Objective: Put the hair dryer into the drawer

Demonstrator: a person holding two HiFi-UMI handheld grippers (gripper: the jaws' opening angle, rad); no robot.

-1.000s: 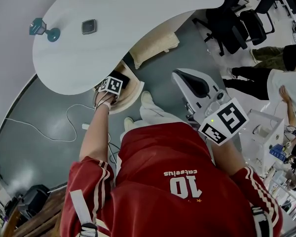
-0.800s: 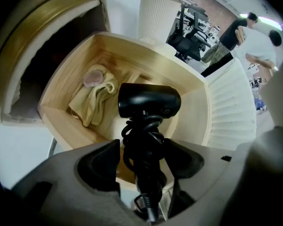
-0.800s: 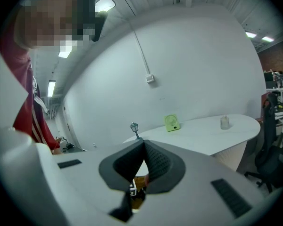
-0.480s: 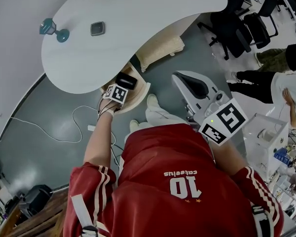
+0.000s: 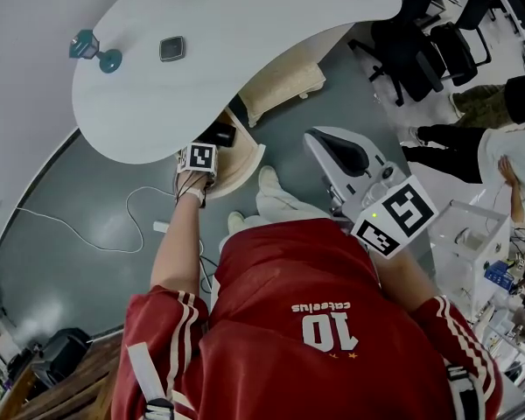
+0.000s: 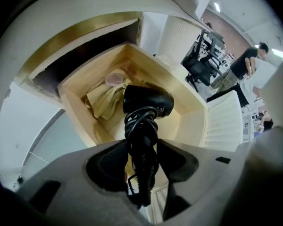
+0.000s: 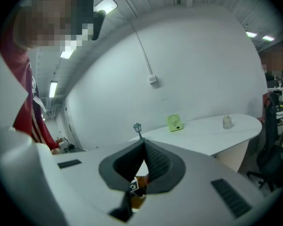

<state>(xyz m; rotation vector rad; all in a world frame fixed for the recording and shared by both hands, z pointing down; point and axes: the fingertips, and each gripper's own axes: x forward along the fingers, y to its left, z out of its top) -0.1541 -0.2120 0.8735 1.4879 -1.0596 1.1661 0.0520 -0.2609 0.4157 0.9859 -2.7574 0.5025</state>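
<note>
Left tongs are closing on the black cord-wrapped hair dryer over the pale wooden drawer at twelve o'clock, release seemingly pending; right tongs are idling, pressed together.

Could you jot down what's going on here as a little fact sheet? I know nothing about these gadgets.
left hand-held gripper: pointing down, jaws closing on the cord-wrapped handle of the hair dryer
hair dryer: black, head down over the drawer
drawer: open, light wood, with a yellowish cloth inside
right hand-held gripper: jaws together, nothing between them, held off to the side
</note>
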